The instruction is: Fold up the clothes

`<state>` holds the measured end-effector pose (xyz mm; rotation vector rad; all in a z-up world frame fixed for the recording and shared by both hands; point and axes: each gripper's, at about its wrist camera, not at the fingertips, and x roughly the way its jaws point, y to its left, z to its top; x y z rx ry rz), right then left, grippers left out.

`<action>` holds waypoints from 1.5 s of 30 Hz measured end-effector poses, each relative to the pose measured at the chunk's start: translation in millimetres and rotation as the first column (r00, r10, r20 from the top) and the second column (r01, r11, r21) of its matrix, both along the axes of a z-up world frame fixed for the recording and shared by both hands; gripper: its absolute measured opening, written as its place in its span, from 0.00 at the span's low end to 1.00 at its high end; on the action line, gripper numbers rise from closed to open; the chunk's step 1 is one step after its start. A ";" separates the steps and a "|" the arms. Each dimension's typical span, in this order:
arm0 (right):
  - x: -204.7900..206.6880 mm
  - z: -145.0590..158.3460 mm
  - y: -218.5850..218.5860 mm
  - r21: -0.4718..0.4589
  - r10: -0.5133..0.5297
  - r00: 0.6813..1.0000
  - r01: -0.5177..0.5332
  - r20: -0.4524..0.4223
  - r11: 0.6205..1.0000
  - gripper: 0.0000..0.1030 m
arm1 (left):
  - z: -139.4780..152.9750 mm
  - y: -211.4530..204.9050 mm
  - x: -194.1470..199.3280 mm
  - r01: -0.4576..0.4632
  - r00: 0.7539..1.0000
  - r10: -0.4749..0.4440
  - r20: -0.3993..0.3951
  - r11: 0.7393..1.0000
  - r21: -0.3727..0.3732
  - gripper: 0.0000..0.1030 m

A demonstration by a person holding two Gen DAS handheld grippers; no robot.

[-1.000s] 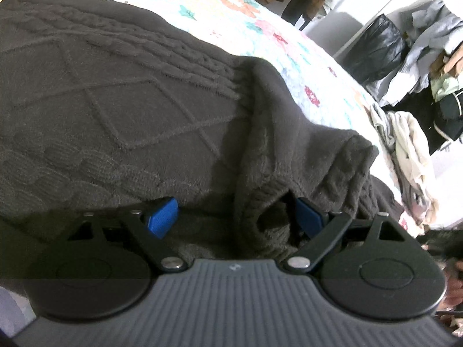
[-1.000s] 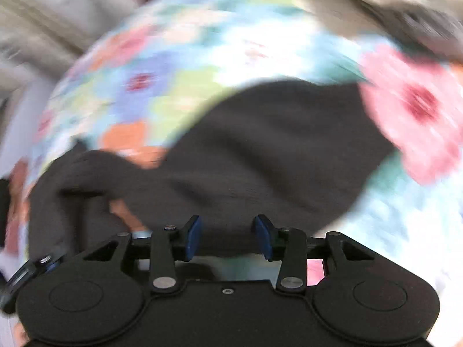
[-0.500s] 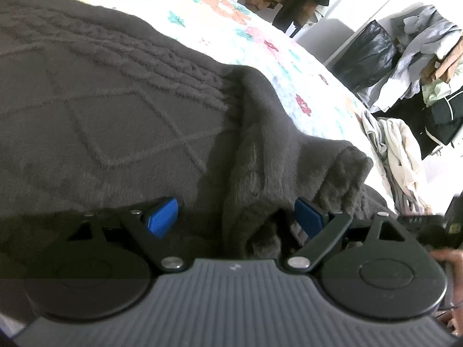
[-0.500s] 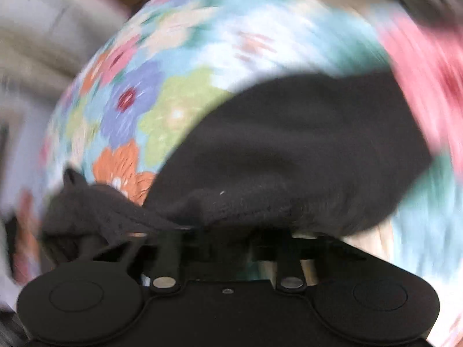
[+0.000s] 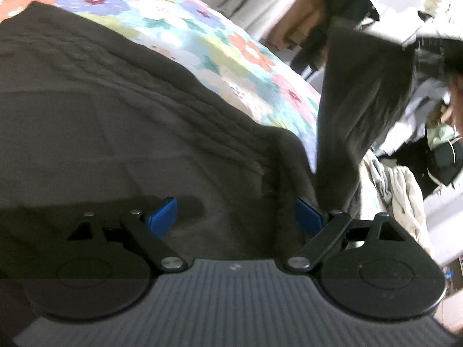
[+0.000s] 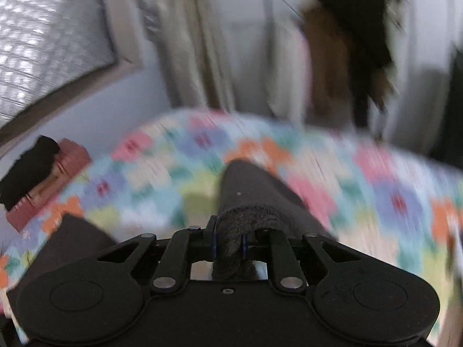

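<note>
the right gripper (image 6: 228, 244) is clenched on a bunched fold of the dark sweater (image 6: 254, 199), the knit squeezed between its two blue pads (image 6: 213, 243) and spilling back behind them. from that pinch the cloth runs away toward the far side as a taut dark strip above the floral bedspread (image 6: 376, 185), which is smeared by motion blur. another dark part of the sweater lies low at the near left of this view. at the far left edge of the bed sits a reddish-brown folded item (image 6: 49, 185) with something black on top of it. beyond the bed are pale curtains (image 6: 185, 43) and a rack of hanging clothes (image 6: 347, 52), brown and black.

the left gripper (image 5: 234, 217) is released, its blue pads (image 5: 162, 217) spread wide just above the sweater (image 5: 115, 121), gripping nothing. the left pad casts a shadow on the knit; whether either pad touches the cloth cannot be told. the sweater's cable-knit body lies spread flat across the bedspread (image 5: 225, 46), filling the near and left part of the view. at the right a dark flap of the sweater rises steeply off the bed, blurred. past it, on the far right, lies a heap of pale and dark clothes (image 5: 405, 179).
</note>
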<state>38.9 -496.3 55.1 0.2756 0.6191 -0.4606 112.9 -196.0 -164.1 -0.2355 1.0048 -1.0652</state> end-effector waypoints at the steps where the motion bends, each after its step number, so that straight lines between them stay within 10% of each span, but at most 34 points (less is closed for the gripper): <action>1: 17.6 9.7 2.5 -0.019 0.028 1.000 -0.027 0.015 0.999 0.17 | -1.2 3.0 3.6 -0.009 1.000 0.009 -0.006 1.000 -0.006 0.85; 6: 91.8 31.0 32.6 -0.056 0.199 0.979 -0.196 0.043 0.979 0.18 | -5.8 13.8 17.7 -0.041 0.999 0.041 -0.022 0.999 -0.018 0.85; 14: 127.4 -48.3 90.8 0.216 0.421 0.907 -0.411 0.000 0.886 0.27 | -9.4 23.9 30.4 -0.081 0.997 0.080 -0.023 0.997 -0.010 0.85; 31: -148.1 -140.8 148.8 0.309 0.252 0.961 -0.207 -0.111 0.928 0.53 | 5.4 27.3 31.0 -0.101 0.993 0.098 -0.072 0.994 -0.040 0.85; 45: -186.9 -164.7 211.9 0.255 0.334 0.933 -0.294 -0.131 0.921 0.64 | 32.4 4.6 -19.8 0.017 0.996 -0.017 -0.093 1.000 -0.006 0.86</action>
